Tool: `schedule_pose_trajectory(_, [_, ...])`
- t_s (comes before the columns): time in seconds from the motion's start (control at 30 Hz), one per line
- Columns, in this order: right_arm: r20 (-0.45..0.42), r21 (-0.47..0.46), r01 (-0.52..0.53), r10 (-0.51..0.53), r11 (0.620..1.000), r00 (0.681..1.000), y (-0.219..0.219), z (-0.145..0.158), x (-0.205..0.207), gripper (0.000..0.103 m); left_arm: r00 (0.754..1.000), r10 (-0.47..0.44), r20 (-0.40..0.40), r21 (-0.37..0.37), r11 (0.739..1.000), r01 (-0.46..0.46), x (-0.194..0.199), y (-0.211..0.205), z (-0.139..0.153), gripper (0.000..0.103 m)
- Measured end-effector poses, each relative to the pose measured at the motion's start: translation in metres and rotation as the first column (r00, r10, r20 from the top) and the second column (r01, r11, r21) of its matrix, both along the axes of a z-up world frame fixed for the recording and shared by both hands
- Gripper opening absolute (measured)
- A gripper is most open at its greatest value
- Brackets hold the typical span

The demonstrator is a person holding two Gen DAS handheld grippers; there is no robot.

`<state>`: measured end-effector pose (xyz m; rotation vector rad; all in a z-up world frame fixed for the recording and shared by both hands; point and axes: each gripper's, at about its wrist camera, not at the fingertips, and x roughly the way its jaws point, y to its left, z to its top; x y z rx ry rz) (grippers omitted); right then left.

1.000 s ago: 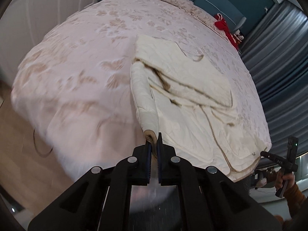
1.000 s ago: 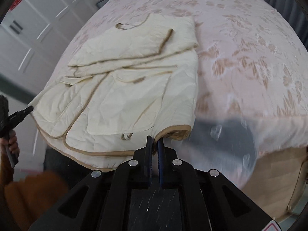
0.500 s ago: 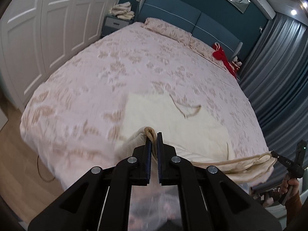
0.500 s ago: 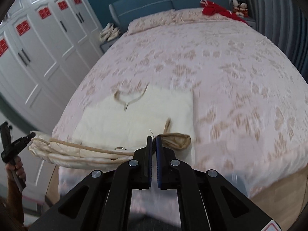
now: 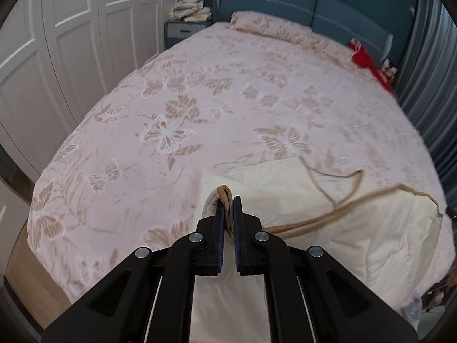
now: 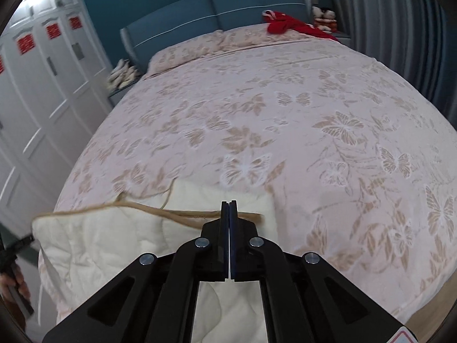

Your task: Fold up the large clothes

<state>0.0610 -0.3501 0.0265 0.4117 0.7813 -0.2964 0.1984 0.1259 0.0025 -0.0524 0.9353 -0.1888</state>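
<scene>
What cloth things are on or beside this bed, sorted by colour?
Cream: 2, the quilted garment held by both grippers and a folded pile on the nightstand.
Red: 1, cloth by the headboard.
Pink: 1, butterfly bedspread.
Total: 4.

No legible text, labels or numbers anywhere

One cream quilted garment lying at foot edge of one bed. One red item sitting at head edge. One pile of folded cloth resting on one nightstand. Two grippers showing: left gripper, right gripper.
</scene>
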Motion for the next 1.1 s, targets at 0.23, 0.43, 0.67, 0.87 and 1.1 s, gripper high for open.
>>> schedule_pose_trajectory(0.23, [0.006, 0.059, 0.022, -0.023, 0.998, 1.0, -0.015, -0.026, 0.02, 0.0, 0.995, 0.023, -0.093, 0.087, 0.996, -0.015, 0.041, -0.014, -0.06, 0.009])
schedule_pose_trajectory(0.43, [-0.048, 0.073, 0.016, -0.012, 0.997, 0.999, -0.019, -0.053, 0.017, 0.036, 0.988, 0.152, -0.001, 0.071, 0.986, -0.152, 0.04, 0.013, -0.053, 0.089])
schedule_pose_trajectory(0.67, [-0.088, 0.114, -0.026, 0.037, 0.993, 0.995, -0.009, -0.084, 0.026, 0.06, 0.997, 0.031, -0.067, -0.124, 0.992, -0.039, 0.034, 0.037, -0.049, 0.092])
schedule_pose_trajectory(0.87, [-0.102, 0.142, -0.012, 0.027, 0.99, 0.994, -0.006, -0.091, 0.038, 0.011, 0.983, -0.055, -0.176, -0.167, 0.986, 0.025, 0.051, 0.009, -0.078, 0.039])
schedule_pose_trajectory(1.1, [0.022, 0.115, -0.001, -0.001, 0.993, 1.0, -0.021, -0.047, 0.047, 0.007, 0.996, -0.008, -0.089, -0.233, 0.972, -0.013, 0.071, 0.008, -0.036, 0.01])
